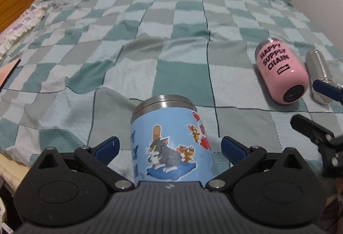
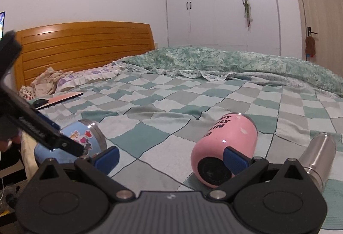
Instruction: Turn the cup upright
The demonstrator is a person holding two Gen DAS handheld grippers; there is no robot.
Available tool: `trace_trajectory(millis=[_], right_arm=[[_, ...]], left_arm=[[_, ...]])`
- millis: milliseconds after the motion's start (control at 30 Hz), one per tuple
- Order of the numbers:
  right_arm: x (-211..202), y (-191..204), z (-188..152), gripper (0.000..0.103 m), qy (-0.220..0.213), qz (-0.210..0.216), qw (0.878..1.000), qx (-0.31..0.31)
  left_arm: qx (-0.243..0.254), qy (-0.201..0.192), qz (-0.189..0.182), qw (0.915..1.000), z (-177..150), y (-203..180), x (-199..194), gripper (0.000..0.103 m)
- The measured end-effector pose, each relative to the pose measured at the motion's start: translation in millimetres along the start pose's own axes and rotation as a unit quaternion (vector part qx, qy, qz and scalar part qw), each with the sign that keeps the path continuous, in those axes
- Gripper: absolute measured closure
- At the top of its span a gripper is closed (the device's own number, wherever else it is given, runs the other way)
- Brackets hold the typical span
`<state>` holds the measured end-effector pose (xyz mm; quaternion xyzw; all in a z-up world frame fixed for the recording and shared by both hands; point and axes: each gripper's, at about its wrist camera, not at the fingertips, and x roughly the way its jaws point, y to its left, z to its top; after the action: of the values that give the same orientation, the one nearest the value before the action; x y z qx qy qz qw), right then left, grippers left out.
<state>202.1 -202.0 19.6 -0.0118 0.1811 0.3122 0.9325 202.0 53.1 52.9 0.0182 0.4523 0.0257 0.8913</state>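
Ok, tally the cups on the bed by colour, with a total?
Blue cartoon cup: 1
Pink cup: 1
Plain steel cup: 1
Total: 3, all lying on their sides on the checkered bedspread.

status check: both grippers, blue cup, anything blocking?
Left gripper open, straddling blue cup, no contact seen. Right gripper open, empty. Blue cup lying on its side on the bedspread. Pink cup and steel bottle off to the right, nothing blocking.

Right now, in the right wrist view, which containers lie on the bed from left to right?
Blue cartoon cup, lying on its side at the left edge of the bed → pink cup, also on its side → steel bottle at the far right.
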Motion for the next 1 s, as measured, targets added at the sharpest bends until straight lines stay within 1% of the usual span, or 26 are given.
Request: trace_trajectory(millis=[33,67,133,233,300,433,633,800,867,933,1000], right_arm=[[-0.4,0.8,-1.4,0.0,0.0,0.003,1.0,-0.001],[-0.3,1.3,-1.6,0.0,0.0,0.006,1.0,-0.003],[-1.5,3.7,-1.9,0.0,-0.003,0.008,1.0,-0.008],[-1.3,4.4,-2.9,0.0,-0.002,0.008,1.0,-0.007],[-1.2,4.9,-4.0,0.0,-0.001,0.006,1.0,-0.003],[-3.0,4.5,-5.2,0.0,-0.004,0.005,1.0,0.003],[-7.2,5.0,-8.1,0.0,-0.013,0.002,1.0,0.01],[-13.0,2.2,-9.8,0.0,-0.027,-0.003,0.999,0.027],[-14.1,0.1,-10.0,0.0,-0.031,-0.003,0.999,0.033],[-15.0,-0.3,-10.1,0.0,-0.034,-0.004,0.999,0.036],[-15.5,-0.1,-10.5,0.0,-0.036,-0.004,0.999,0.037]], left_arm=[[0.002,0.011,0.002,0.9999,2.3,-1.8,4.4,0.0],[0.002,0.021,0.003,0.9998,4.2,-2.8,8.4,0.007],[-0.005,0.045,0.012,0.9989,6.9,-3.4,17.0,0.015],[-0.023,0.05,0.006,0.9985,6.6,2.8,17.0,0.016],[-0.032,0.046,0.003,0.9984,4.3,6.7,11.9,0.017],[-0.022,0.025,0.006,0.9994,-1.4,7.0,1.3,0.017],[-0.01,-0.005,-0.021,0.9997,-10.6,13.1,-15.3,0.017],[-0.001,-0.058,-0.035,0.9977,-29.2,23.6,-40.5,0.018],[-0.002,-0.072,-0.037,0.9967,-38.5,27.3,-48.4,0.018],[-0.006,-0.088,-0.042,0.9952,-46.0,32.9,-55.9,0.018],[-0.003,-0.114,-0.042,0.9926,-48.3,36.4,-65.2,0.018]])
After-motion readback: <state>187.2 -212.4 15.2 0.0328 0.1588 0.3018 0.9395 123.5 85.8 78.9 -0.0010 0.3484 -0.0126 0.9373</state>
